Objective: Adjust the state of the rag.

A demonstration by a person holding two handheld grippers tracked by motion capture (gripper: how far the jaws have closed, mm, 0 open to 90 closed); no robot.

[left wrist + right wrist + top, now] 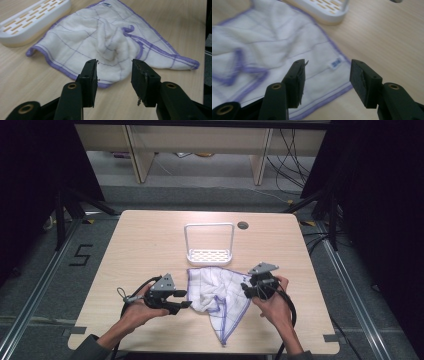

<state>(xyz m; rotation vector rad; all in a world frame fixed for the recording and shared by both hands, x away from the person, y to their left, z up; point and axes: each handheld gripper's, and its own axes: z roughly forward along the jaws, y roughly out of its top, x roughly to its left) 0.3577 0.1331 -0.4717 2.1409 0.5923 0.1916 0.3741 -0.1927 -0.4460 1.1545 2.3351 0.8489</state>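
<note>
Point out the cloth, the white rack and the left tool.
cloth (216, 287), high view, its rumpled middle.
white rack (209, 255), high view, its slotted base.
left tool (114, 68), left gripper view, midway between its open tips.

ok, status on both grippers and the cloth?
Left gripper open at cloth's left edge. Right gripper open at its right edge. Cloth crumpled, flat on table, unheld. White rack just behind it.

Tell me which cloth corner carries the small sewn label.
The corner beside the right hand-held gripper: the label sits just inside the cloth's purple hem there. The long pointed corner toward the person shows none.
</note>
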